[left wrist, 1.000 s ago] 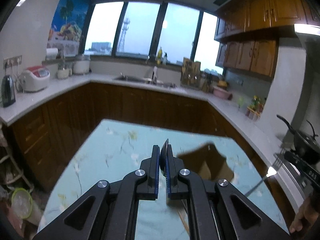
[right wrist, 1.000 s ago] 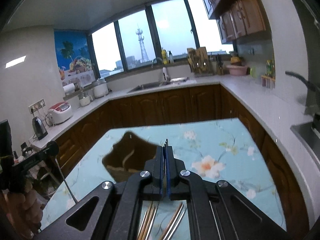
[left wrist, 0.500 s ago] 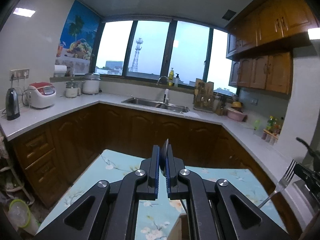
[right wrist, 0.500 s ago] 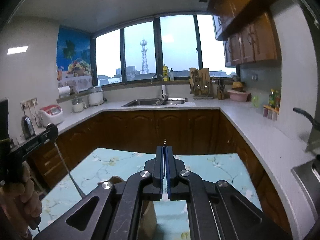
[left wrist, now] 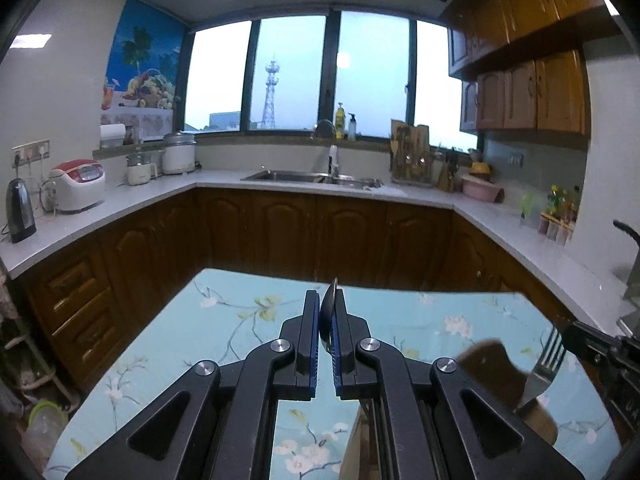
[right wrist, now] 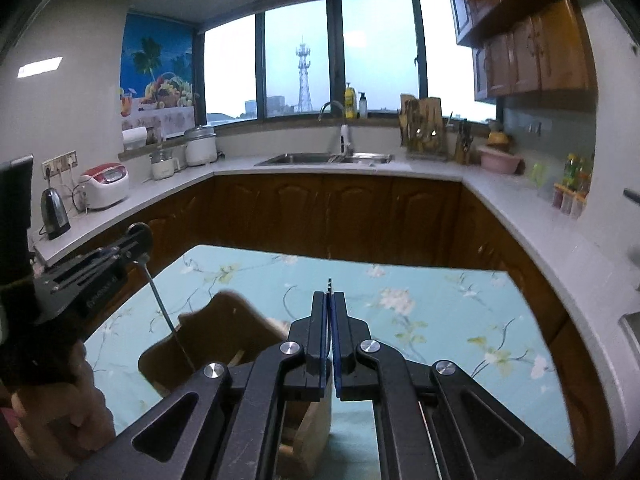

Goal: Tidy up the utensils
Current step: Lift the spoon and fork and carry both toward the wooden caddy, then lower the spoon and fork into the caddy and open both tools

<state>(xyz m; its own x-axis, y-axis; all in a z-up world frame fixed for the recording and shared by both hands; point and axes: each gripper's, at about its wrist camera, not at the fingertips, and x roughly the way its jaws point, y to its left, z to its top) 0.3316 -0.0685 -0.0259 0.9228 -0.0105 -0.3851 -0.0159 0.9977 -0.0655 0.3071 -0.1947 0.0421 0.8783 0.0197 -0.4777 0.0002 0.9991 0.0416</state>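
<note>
Left gripper [left wrist: 326,340] clamps a spoon [left wrist: 327,320]; right gripper [right wrist: 330,340] pinches a fork [left wrist: 546,364], probably by the handle: stiff, slippery steel over a wooden holder [right wrist: 224,344].

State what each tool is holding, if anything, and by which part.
The left tool grips a spoon by its bowl, handle hanging down toward the wooden holder. The right tool grips a fork near its head, tines up.

The left gripper [left wrist: 326,320] points slightly downward, jaws clamped on a thin edge-on metal piece. The right gripper [right wrist: 330,320] tilts likewise, jaws pinched nearly together on thin metal. In the right wrist view, a hand [right wrist: 60,408] at eight o'clock grips the left gripper's handle.
</note>
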